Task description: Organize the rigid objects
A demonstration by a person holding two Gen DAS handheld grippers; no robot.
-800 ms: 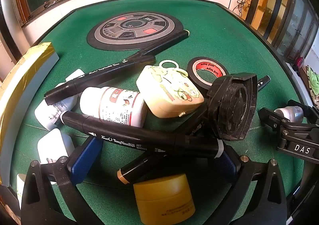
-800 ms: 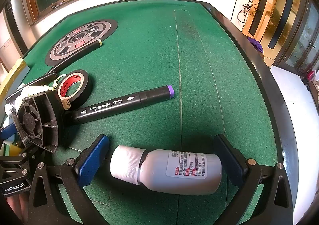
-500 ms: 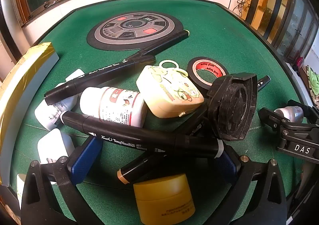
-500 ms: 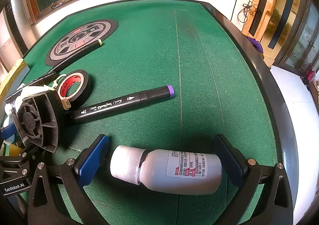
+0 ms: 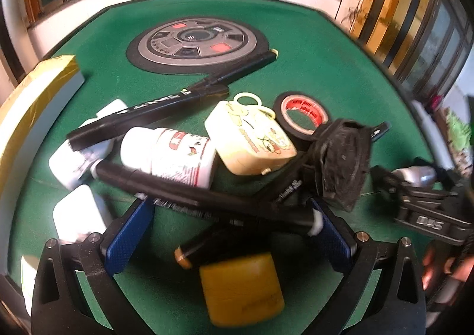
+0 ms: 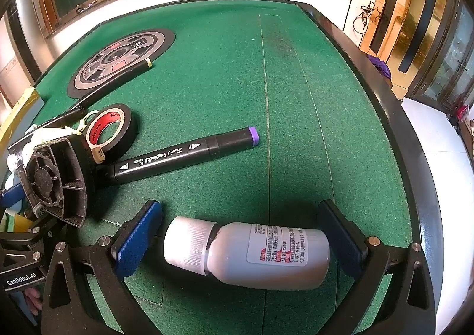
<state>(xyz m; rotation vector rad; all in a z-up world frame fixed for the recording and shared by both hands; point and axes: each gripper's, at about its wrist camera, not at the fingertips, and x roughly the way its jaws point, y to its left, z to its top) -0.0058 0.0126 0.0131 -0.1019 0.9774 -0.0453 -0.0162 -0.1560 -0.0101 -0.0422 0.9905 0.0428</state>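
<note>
A heap of objects lies on the green felt table (image 5: pixel 311 47). In it are a black marker (image 5: pixel 207 201), a white bottle with a red label (image 5: pixel 169 157), a cream cartoon case (image 5: pixel 251 139), a black tape roll (image 5: pixel 302 112), a black fan part (image 5: pixel 340 163) and a yellow jar (image 5: pixel 240 290). My left gripper (image 5: pixel 231 231) is open, and that marker lies across the gap between its blue pads. In the right wrist view my right gripper (image 6: pixel 241 225) is open around a grey-white bottle (image 6: pixel 260 255) lying sideways, with a gap on each side.
A purple-capped marker (image 6: pixel 183 157) lies ahead of the right gripper, beside the tape roll (image 6: pixel 109 133) and fan part (image 6: pixel 56 180). A round grey control panel (image 5: pixel 195 44) sits in the felt farther back. A yellow-edged box (image 5: pixel 32 97) stands at the left. The table's black rim (image 6: pixel 385 115) runs along the right.
The left wrist view has blurred and shifted a little, and the fan part looks tilted. A hand now shows at its lower right. The right wrist view is unchanged.
</note>
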